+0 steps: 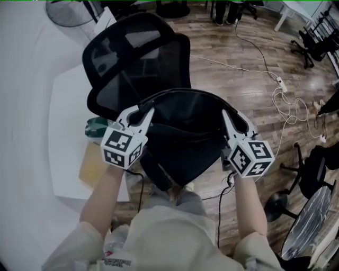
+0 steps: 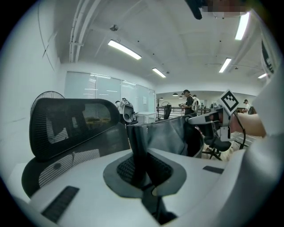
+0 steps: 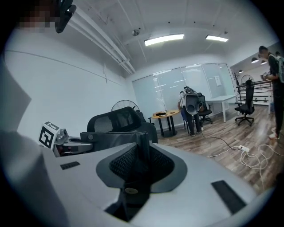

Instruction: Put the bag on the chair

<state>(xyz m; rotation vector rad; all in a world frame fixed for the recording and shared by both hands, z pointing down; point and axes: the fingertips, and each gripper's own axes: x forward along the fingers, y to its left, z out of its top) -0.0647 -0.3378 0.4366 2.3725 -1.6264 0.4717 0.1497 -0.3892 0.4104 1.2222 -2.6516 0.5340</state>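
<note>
A black bag [image 1: 185, 138] is held open at its mouth between 2 hand-held grippers, in front of the mesh backrest of a black office chair [image 1: 139, 55] and over the chair's seat. Whether the base of the bag touches the seat cannot be told, as the seat is hidden beneath the bag.

The left hand-held gripper [image 1: 142, 119] is seen at the left rim of the bag. In the left gripper view its jaws [image 2: 140, 165] are closed to a narrow gap on a black strip of the bag's edge [image 2: 137, 146], which stands upright between them. The right hand-held gripper [image 1: 230, 123] is placed at the opposite rim. In the right gripper view its jaws [image 3: 137, 163] are likewise clamped on the black edge of the bag [image 3: 143, 146], somewhat wider than those of the left one. Each gripper is visible from the other across the bag's mouth [image 2: 212, 118] [image 3: 66, 142].

A white bench [image 1: 66, 114] is seen just to the left of the chair, and a fan [image 1: 66, 11] beyond it. A power strip [image 1: 279, 83] and white cables [image 1: 288, 108] lie on the wooden floor [image 1: 233, 79] to the right, well apart from the chair.
</note>
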